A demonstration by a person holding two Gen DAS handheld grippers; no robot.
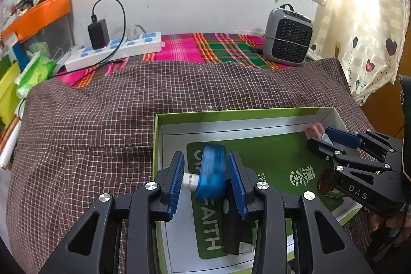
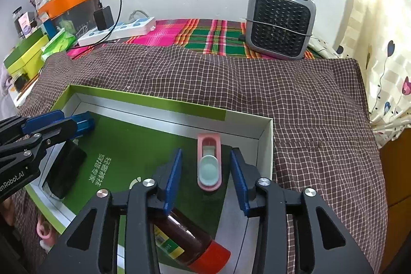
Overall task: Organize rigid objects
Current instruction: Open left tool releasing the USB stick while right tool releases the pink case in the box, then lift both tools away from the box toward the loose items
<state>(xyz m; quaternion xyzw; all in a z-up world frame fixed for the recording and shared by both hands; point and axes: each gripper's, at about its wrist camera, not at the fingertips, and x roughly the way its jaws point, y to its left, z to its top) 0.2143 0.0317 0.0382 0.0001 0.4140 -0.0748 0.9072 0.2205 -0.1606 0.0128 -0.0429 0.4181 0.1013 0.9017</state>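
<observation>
The left gripper (image 1: 206, 177) is held over the near left part of an open green box (image 1: 257, 111). Between its blue pads a translucent blue block with a white plug end (image 1: 212, 172) is seen, blurred; the right pad lies against it, while the white end reaches toward the left pad, so whether it is truly clamped cannot be told. Just below it a black block (image 1: 232, 230) lies on the box floor.

The right gripper (image 2: 205, 172) is held over the far right corner of the same box, jaws parted. A pink case with a pale round inset (image 2: 208, 163) lies flat between the pads, touched by neither. Under the left finger a dark bottle with a red cap (image 2: 190, 240) lies on its side. The box rests on a brown checked cloth (image 2: 295, 99).
</observation>
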